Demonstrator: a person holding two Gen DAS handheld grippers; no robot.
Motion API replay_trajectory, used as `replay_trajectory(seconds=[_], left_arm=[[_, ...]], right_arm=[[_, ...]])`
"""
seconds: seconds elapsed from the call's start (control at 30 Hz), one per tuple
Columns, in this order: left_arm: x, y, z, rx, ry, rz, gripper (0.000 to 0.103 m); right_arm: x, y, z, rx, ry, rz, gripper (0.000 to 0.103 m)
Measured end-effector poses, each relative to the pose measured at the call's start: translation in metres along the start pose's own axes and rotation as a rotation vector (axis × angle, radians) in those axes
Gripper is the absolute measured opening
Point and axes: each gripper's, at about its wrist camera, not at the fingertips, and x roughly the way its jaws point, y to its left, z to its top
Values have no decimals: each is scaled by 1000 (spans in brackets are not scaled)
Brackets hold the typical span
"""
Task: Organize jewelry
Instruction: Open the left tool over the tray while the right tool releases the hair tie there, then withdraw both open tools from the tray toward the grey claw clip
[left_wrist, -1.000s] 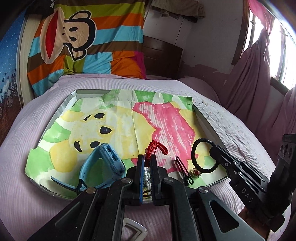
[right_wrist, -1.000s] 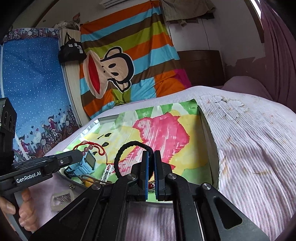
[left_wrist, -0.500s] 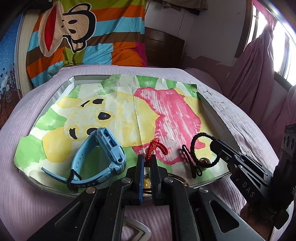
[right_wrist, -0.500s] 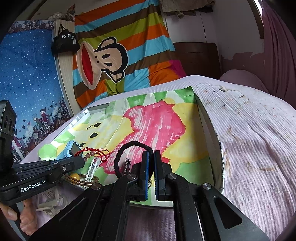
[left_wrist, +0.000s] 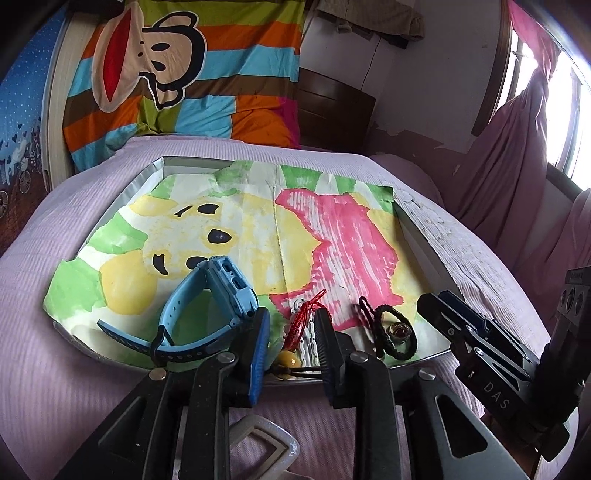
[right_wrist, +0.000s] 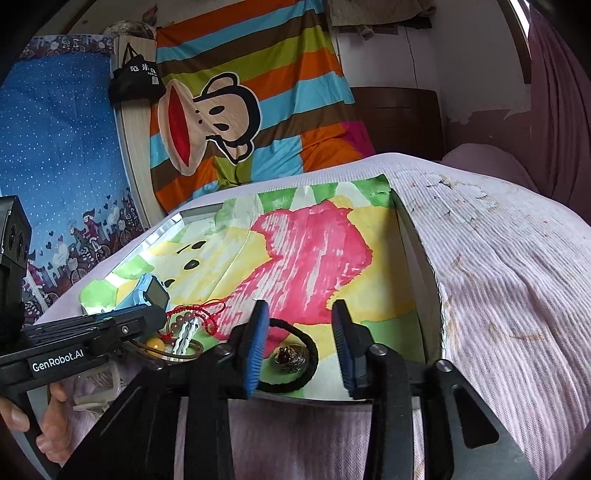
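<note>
A metal tray lined with a painted paper lies on the bed. At its near edge lie a blue watch, a red cord bracelet, a white serrated clip, a yellow bead on a brown band, a black braided band and a ring with a red stone. My left gripper is open around the red bracelet and clip. My right gripper is open over the ring and black band.
The tray's right wall stands beside pink ribbed bedding. A striped monkey blanket hangs behind. A clear plastic piece lies on the bedding under the left gripper. A purple curtain hangs at right.
Both grippers were shut and have opened. Both have moved a little forward and lower toward the jewelry at the tray's near edge.
</note>
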Motion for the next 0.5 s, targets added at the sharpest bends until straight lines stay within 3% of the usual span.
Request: replay_trajectory(seconds=[0.07,0.13,0.27,0.5], left_arm=[[-7,-1,-1,4,-25,6,33],[-16,0,-2,-1,-55,10,46],[-32,4,-4,-10,-100,27,50],[-58,11,-12,-7,-167,69,75]], right_arm=[[-5,-2,0,1,-11,2,35],[-10,-3,0,0,-24,6,35],[-24,-3,1,-5,-71,6,49],[-53,-5,0,19,-145,16,67]])
